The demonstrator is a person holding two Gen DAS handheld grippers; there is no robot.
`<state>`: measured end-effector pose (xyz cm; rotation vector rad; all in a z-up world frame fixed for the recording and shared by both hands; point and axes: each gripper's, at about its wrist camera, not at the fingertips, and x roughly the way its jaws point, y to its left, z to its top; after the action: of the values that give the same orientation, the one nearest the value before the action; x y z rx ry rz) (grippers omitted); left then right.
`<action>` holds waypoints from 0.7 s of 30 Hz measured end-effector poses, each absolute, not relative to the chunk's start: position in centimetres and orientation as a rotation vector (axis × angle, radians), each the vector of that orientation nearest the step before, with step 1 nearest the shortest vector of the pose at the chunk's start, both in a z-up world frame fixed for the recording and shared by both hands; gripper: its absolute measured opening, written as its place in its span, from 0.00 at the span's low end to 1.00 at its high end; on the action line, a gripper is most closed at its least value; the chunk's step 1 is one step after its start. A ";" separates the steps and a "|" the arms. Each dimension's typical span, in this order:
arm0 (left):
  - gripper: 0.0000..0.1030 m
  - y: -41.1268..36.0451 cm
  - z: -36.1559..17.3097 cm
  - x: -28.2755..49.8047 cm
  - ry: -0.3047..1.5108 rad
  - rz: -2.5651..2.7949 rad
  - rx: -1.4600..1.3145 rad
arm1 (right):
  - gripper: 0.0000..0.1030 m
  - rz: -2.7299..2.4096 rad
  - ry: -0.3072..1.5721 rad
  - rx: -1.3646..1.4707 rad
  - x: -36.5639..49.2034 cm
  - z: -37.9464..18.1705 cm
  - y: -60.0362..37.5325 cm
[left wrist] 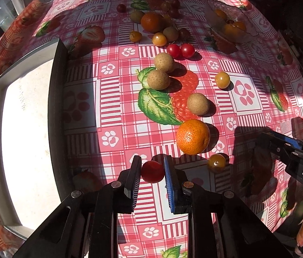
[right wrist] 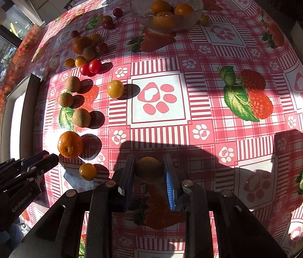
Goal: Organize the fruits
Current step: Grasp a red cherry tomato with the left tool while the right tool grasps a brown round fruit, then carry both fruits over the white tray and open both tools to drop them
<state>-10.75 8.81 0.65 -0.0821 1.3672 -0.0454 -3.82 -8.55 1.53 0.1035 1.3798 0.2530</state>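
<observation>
Black fingers with blue pads fill the bottom of both views. Between the fingers of the left gripper [left wrist: 152, 167] sits a red cherry tomato [left wrist: 152, 171]. It touches the left finger. A thin gap shows by the blue pad on the other side, so I cannot tell if the jaws are squeezing it or just around it.

The right gripper [right wrist: 149, 168] has its two fingers pressed on a yellow fruit [right wrist: 149, 169], one on each side. The fruit is in shadow.

Just past the left gripper lies a big orange [left wrist: 192, 137] on the pink checked tablecloth [left wrist: 117, 116]. A small yellow tomato [left wrist: 216, 163] is near it. Further on are three round brown fruits [left wrist: 198, 104], then two red tomatoes [left wrist: 180, 50] touching each other. More fruit lies in a pile [left wrist: 153, 24] at the far side.

A glass bowl [right wrist: 138, 10] stands at the far end of the table with orange fruit inside. A white tray [left wrist: 24, 142] with a dark rim lies to the left of the fruit.
</observation>
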 end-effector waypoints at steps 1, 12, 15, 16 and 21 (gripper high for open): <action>0.23 9.0 1.0 -10.9 1.359 -0.045 -0.086 | 0.27 0.262 1.378 0.102 -3.8 1.9 -8.5; 0.23 15.9 5.0 -13.7 1.297 0.044 -0.135 | 0.27 0.429 1.355 0.074 -4.3 5.3 -2.2; 0.23 19.4 5.6 -15.2 1.291 0.098 -0.142 | 0.27 0.501 1.353 0.057 -4.8 5.8 1.2; 0.23 20.4 5.5 -15.5 1.292 0.118 -0.144 | 0.27 0.529 1.352 0.051 -5.0 5.9 2.6; 0.23 25.7 4.3 -17.0 1.315 0.224 -0.151 | 0.27 0.667 1.356 0.026 -6.1 6.1 9.3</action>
<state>-17.03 25.69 4.26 -0.1507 1.3146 0.2238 -6.10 9.29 6.07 0.0259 1.3564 0.6672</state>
